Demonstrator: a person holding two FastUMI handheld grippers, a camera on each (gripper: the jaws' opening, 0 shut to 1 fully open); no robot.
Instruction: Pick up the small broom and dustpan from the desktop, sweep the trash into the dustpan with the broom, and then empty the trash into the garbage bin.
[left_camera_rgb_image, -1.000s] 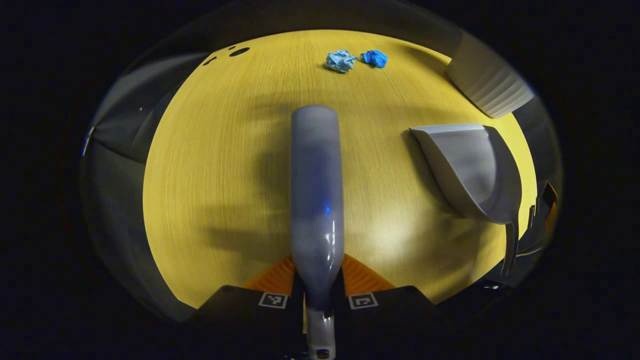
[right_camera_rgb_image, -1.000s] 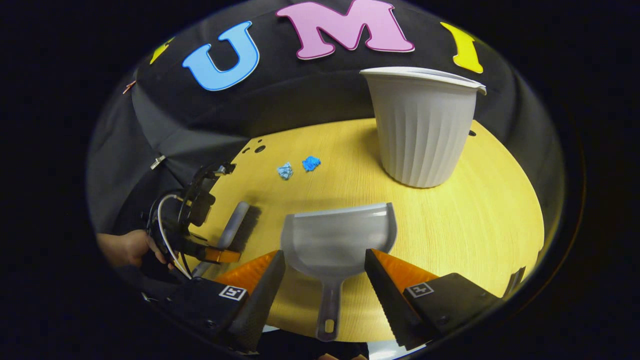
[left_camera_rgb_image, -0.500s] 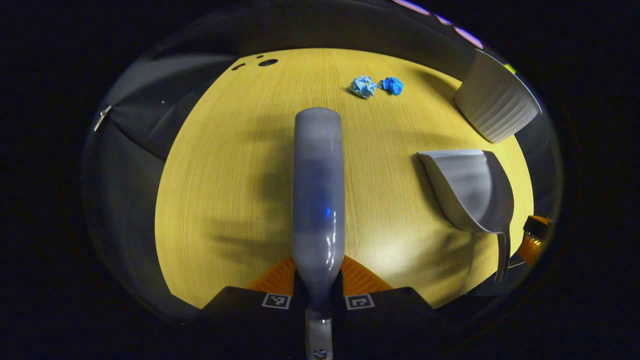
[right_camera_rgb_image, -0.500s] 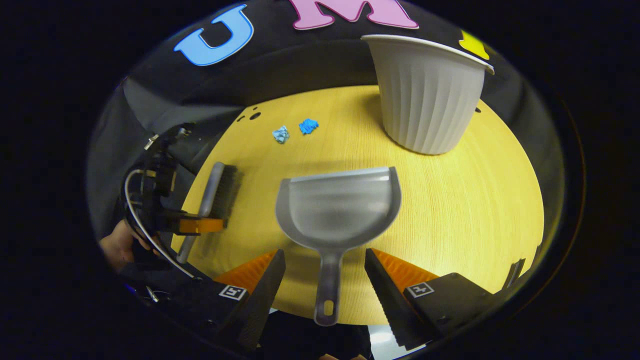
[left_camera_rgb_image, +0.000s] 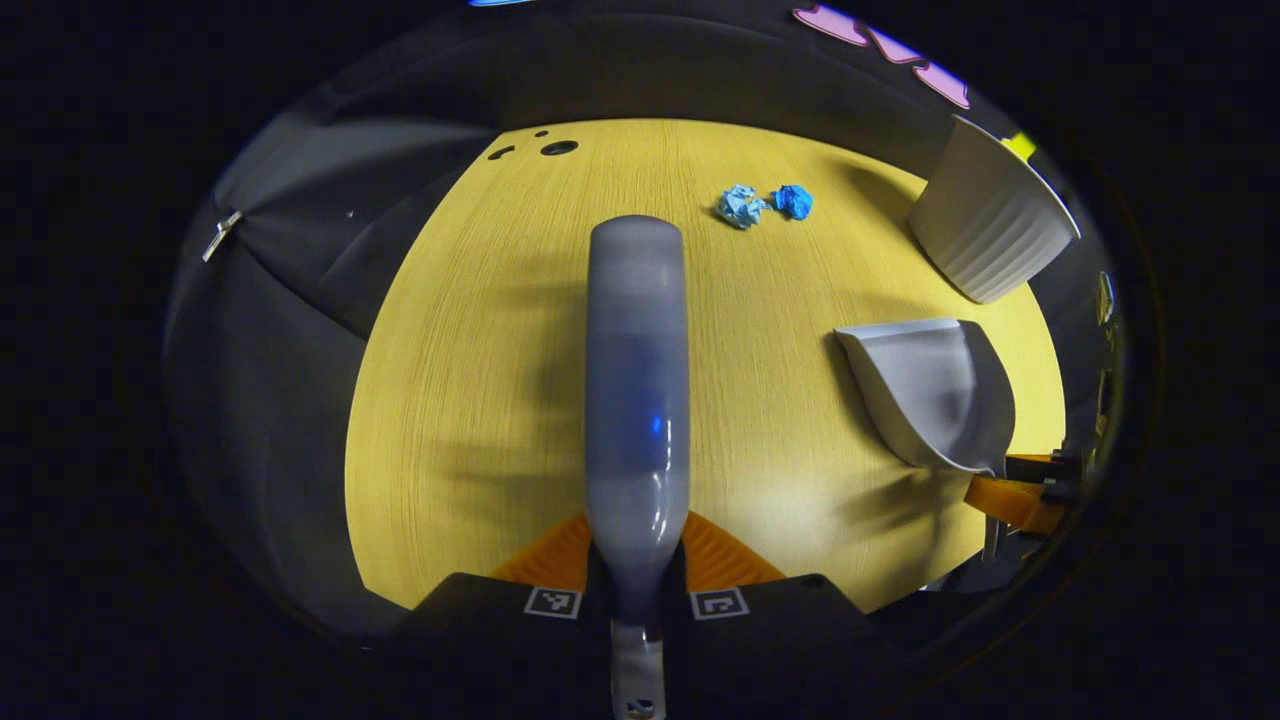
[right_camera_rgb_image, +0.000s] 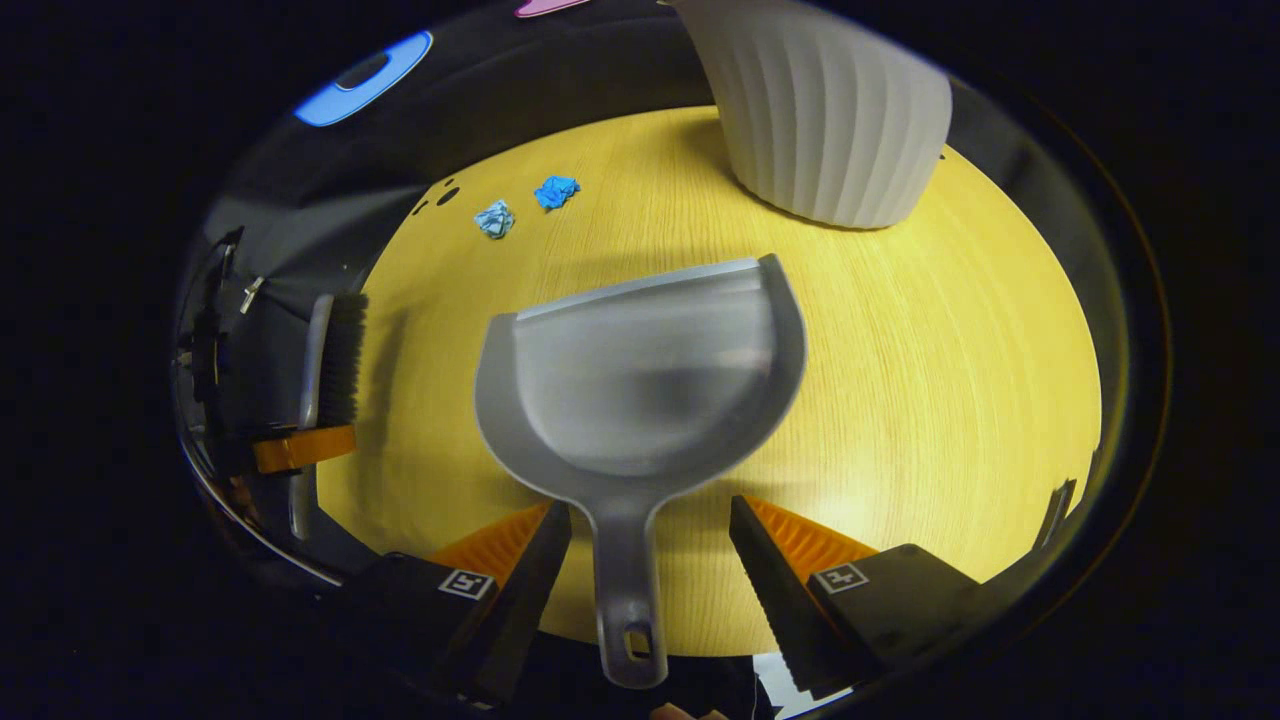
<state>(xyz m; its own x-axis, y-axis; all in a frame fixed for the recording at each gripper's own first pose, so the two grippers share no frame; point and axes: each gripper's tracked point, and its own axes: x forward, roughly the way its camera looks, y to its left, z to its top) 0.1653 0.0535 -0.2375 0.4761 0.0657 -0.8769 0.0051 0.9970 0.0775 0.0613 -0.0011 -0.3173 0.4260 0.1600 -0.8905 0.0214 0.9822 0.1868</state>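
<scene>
Closing in on the dustpan, the right claw has come forward since a second ago.

Right claw (right_camera_rgb_image: 650, 545) stands apart, its fingers either side of the dustpan (right_camera_rgb_image: 640, 385) handle without pressing it (the pan lies flat near the worktop's (right_camera_rgb_image: 950, 350) front edge). Left claw (left_camera_rgb_image: 637, 560) is clamped on the broom (left_camera_rgb_image: 637, 390) handle, the head held above the worktop near its left edge. Two blue paper scraps (left_camera_rgb_image: 765, 203) lie toward the far edge, just beside each other; the white garbage bin (right_camera_rgb_image: 830, 110) stands upright at the far right corner.
</scene>
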